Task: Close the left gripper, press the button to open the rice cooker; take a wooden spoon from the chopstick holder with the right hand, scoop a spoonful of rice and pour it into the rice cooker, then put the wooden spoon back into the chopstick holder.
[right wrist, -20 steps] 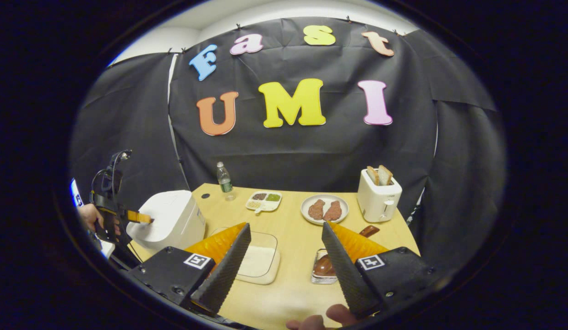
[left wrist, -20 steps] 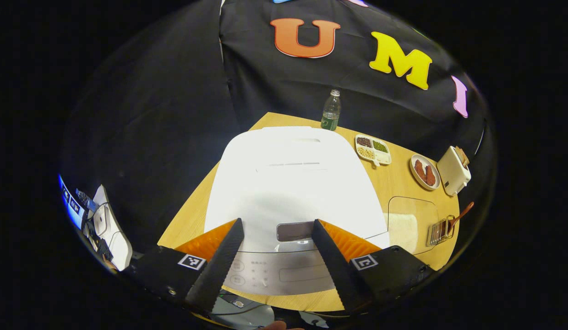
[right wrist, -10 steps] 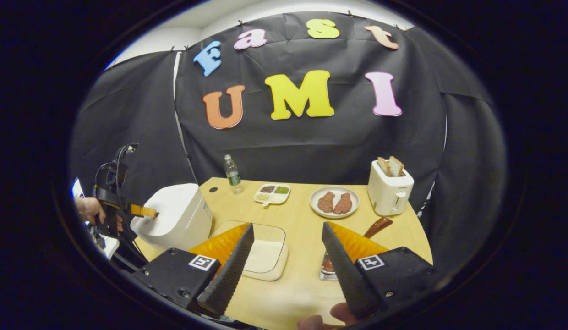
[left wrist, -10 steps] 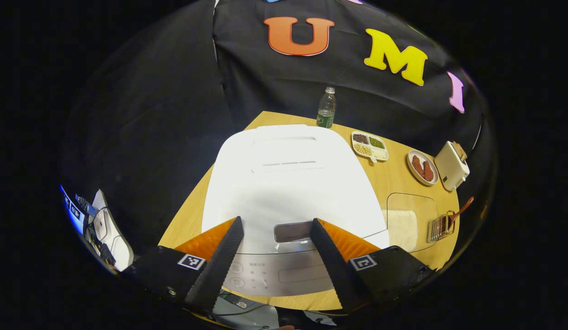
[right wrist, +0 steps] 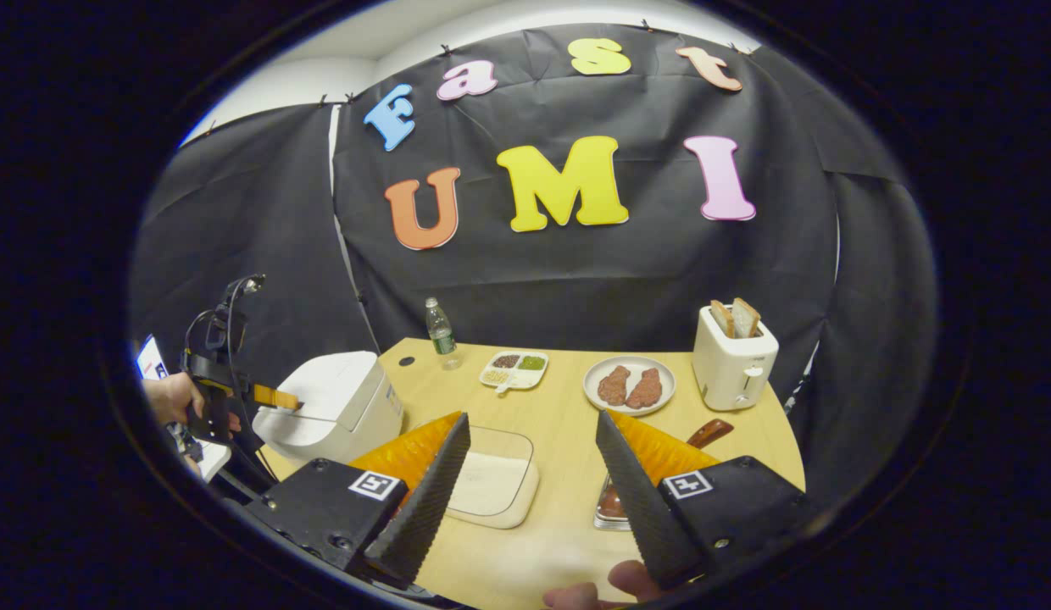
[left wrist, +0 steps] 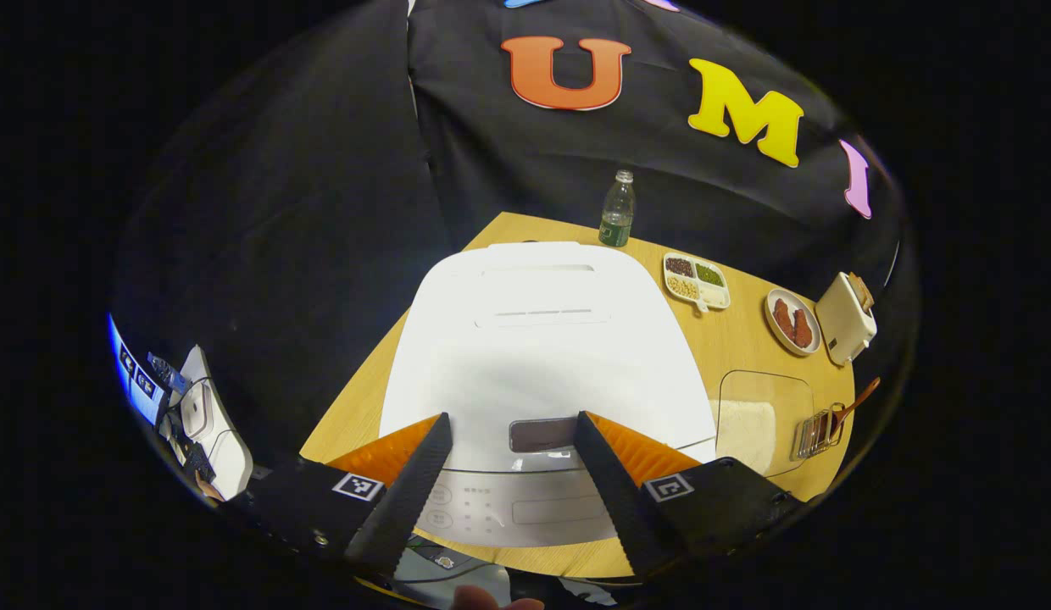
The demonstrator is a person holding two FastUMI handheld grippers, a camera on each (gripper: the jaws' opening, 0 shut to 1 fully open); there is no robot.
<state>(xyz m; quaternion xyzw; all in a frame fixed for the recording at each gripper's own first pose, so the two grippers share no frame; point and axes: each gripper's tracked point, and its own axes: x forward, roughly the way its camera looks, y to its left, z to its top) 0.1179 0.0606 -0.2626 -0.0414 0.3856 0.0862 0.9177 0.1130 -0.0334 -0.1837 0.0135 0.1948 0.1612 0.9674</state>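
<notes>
1. Button [left wrist: 542, 435] on the cooker [left wrist: 538, 347] front lip, long axis crosswise, lies between the left gripper [left wrist: 510, 421] tips, just ahead.
2. Left fingers stand apart; they must close before pressing.
3. Cooker lid is down.
4. Right gripper [right wrist: 532, 421], fingers apart and empty, hovers right of the cooker; spoon [right wrist: 709, 433] in the holder [right wrist: 612, 507] lies just beyond its right finger.

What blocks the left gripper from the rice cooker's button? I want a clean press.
Nothing visible. The left gripper hangs open just above the button on the rice cooker, fingers either side of it.
</notes>
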